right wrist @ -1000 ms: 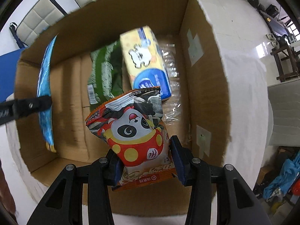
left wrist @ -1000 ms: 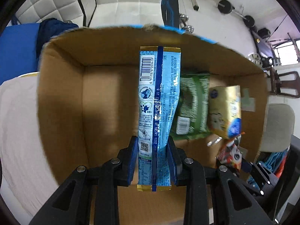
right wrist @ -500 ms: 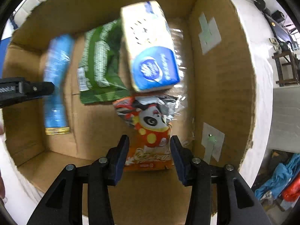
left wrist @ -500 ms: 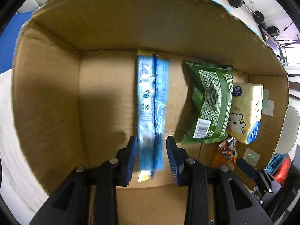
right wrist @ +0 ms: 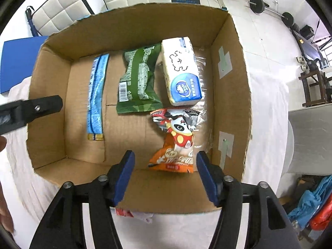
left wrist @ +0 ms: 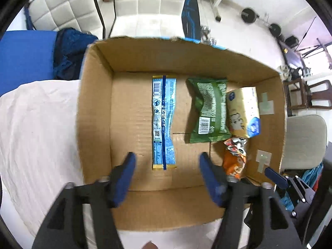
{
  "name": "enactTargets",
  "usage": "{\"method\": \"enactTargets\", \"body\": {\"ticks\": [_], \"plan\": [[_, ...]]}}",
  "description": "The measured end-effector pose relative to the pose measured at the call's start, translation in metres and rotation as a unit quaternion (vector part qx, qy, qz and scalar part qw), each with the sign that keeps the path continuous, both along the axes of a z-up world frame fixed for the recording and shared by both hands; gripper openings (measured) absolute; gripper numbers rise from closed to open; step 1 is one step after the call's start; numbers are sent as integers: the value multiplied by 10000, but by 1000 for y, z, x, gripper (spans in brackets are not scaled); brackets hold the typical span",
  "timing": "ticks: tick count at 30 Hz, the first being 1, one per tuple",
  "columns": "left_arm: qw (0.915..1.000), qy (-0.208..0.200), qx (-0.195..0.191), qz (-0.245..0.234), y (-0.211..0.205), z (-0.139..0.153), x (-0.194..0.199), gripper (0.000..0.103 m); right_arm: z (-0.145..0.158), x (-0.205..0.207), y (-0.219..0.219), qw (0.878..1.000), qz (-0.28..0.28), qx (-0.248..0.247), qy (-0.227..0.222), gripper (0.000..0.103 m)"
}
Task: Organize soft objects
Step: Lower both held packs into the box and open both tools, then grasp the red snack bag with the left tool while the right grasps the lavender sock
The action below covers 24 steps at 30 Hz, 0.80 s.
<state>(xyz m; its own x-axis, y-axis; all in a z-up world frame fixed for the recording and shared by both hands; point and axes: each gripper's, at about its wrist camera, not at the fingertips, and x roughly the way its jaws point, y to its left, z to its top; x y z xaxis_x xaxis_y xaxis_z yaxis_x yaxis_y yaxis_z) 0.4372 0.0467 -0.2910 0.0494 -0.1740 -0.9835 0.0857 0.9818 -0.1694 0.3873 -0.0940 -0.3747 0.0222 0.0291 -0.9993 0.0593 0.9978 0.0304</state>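
Both grippers point down over the cardboard box (left wrist: 95, 112), and neither has anything in its grasp. The left gripper (left wrist: 166, 161), at the bottom of its view, has its jaws opening, well clear on either side of the long blue snack packet (left wrist: 164, 122), which lies flat on the box floor in the middle of the frame. Over in the right wrist view, the right gripper (right wrist: 164, 161) is opening too; the orange panda snack bag (right wrist: 176, 143) lies on the box floor and shows between its blue pads without either one touching it.

Beside them, the green snack bag (right wrist: 139, 83) lies in the centre of that view, and the yellow tissue pack (right wrist: 180, 72) is just to its right, leaning over crinkled clear plastic (right wrist: 202, 78). So four soft items lie in the box, on the white-covered table (left wrist: 37, 128).

I'd call this the release step, just wrapping up. A scrap of red-and-white wrapper (right wrist: 132, 214) peeks out below the box's near wall, lower centre. Next move, I reckon, calls for lifting clear of the rim and finding whatever remains outside.
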Motion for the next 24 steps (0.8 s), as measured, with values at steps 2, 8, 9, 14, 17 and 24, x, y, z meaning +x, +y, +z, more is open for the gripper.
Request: {"method": "enactTargets", "body": {"ticks": [2,8,9,14,17,24], "plan": [[9998,-185,21,-8,7,12,-11,77,4,-6,-2,10000,1,20,-75,73],[9983,-560,82,124,19,33,-37,99,19,-22,-3,9997,-15,43,-233,73],[9981,-594,63,147,20,35,-39,99,23,-25,-4,9996,-27,44,-260,76],[9962,-809,-22,312,26,50,-54,101,38,-37,-7,9988,-113,159,-451,94],[9939,-1036,118,359,28,61,-67,103,48,-44,-10,9980,-177,207,-562,94],[9910,-1237,199,474,29,71,-89,103,69,-62,-17,9956,-216,374,-837,103]]}}
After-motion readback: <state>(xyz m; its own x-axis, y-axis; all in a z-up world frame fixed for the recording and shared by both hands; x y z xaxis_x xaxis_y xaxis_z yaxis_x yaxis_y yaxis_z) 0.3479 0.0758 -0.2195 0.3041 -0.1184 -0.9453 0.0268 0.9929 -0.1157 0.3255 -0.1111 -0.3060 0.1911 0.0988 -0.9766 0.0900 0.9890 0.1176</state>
